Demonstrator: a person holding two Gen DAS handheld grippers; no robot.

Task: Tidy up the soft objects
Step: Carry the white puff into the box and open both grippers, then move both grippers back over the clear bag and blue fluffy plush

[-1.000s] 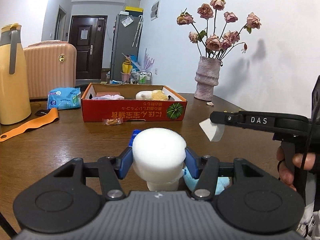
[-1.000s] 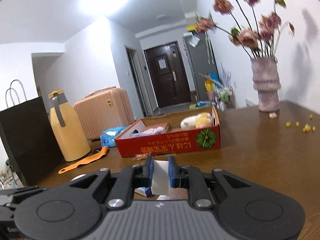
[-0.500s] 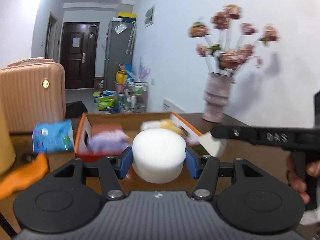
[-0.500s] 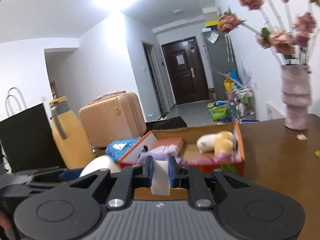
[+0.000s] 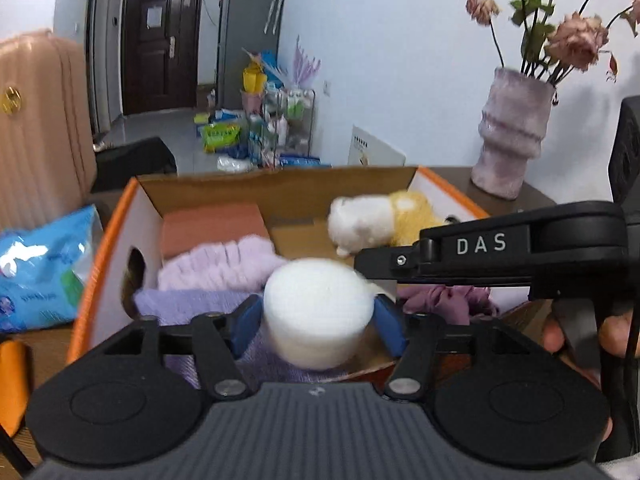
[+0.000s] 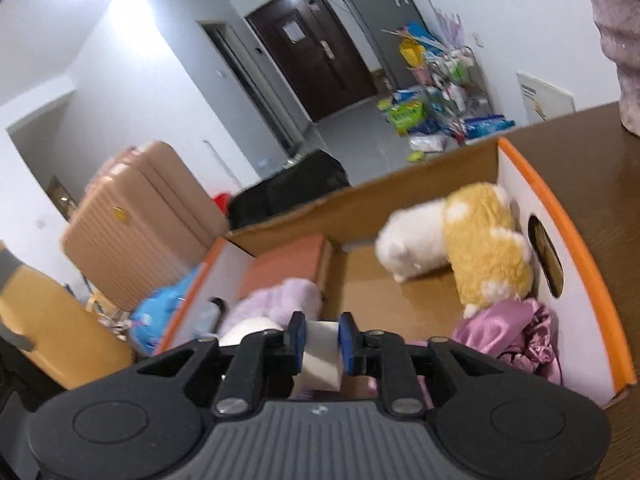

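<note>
An orange-rimmed cardboard box (image 5: pixel 120 216) (image 6: pixel 560 232) lies right below both grippers. It holds a white and yellow plush toy (image 5: pixel 380 224) (image 6: pixel 480 252), lilac fuzzy cloths (image 5: pixel 224 264), a salmon block (image 5: pixel 212 228) and a pink satin cloth (image 6: pixel 512 332). My left gripper (image 5: pixel 318 312) hangs over the lilac cloths with its jaws opening. The round white sponge (image 5: pixel 316 300) sits blurred between the pads, which no longer squeeze it. My right gripper (image 6: pixel 322 336), beside it on the right, is starting to open, its pads still against a white foam wedge (image 6: pixel 322 356).
A lilac vase (image 5: pixel 512 140) of dried roses stands on the table right of the box. To the left are a blue wipes pack (image 5: pixel 36 268), an orange strap (image 5: pixel 12 380), a yellow thermos (image 6: pixel 48 328) and a peach suitcase (image 5: pixel 40 120).
Both grippers travelled forward from the bare table to over the box. The left jaws have spread and the round sponge sits lower. The right gripper has rolled, tilting its view.
</note>
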